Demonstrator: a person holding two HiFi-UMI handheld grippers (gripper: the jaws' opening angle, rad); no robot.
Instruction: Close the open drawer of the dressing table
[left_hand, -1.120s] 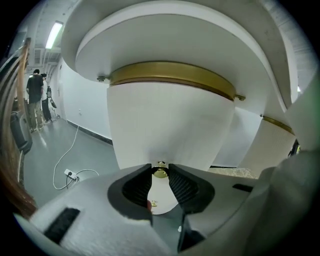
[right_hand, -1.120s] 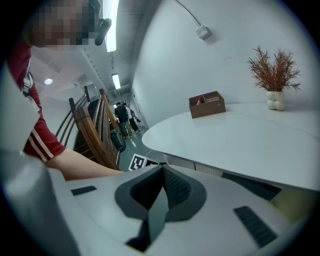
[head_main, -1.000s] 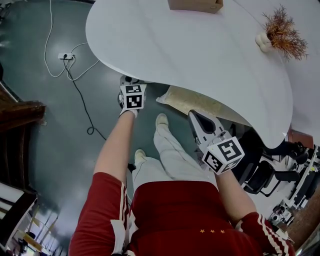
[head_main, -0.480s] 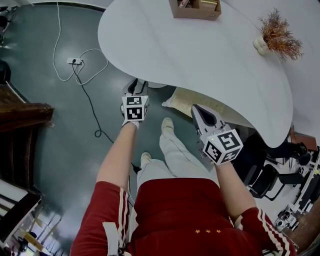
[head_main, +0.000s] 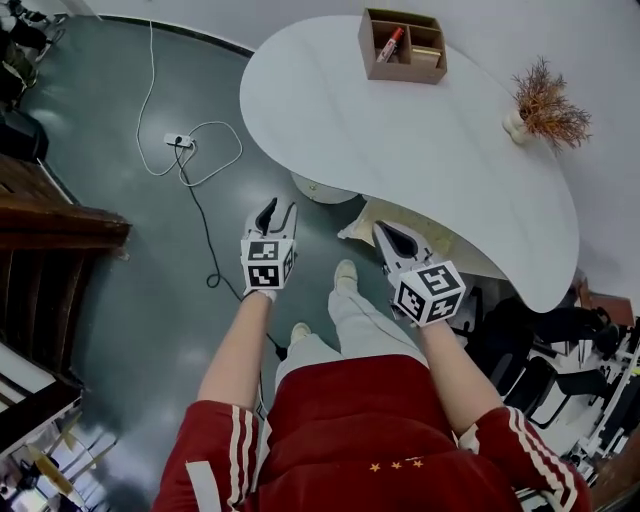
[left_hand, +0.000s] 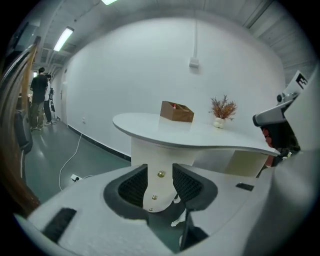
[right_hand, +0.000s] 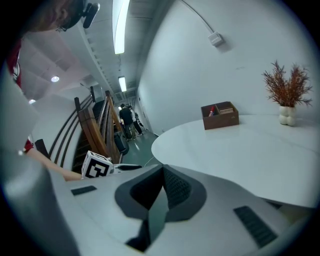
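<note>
The white kidney-shaped dressing table (head_main: 400, 130) fills the upper middle of the head view. A beige drawer part (head_main: 452, 247) shows just under its near edge; it appears again as a beige panel (left_hand: 245, 162) below the tabletop (left_hand: 200, 135). My left gripper (head_main: 279, 208) hangs over the floor, clear of the table's left edge. Its jaws have just been opening and stand open, with only the white pedestal (left_hand: 150, 150) seen through the gap. My right gripper (head_main: 383, 230) is by the near edge beside the beige part, tips together and holding nothing.
On the table stand a wooden box (head_main: 403, 45) with a red pen and a dried plant in a white vase (head_main: 545, 105). A power strip and cable (head_main: 180, 142) lie on the floor. Dark wooden stair rails (head_main: 50, 220) are at left, a black office chair (head_main: 520, 340) at right.
Both grippers have drawn back from the table's underside toward me and risen. The left one, earlier tucked at the table edge, now hangs clear of it.
</note>
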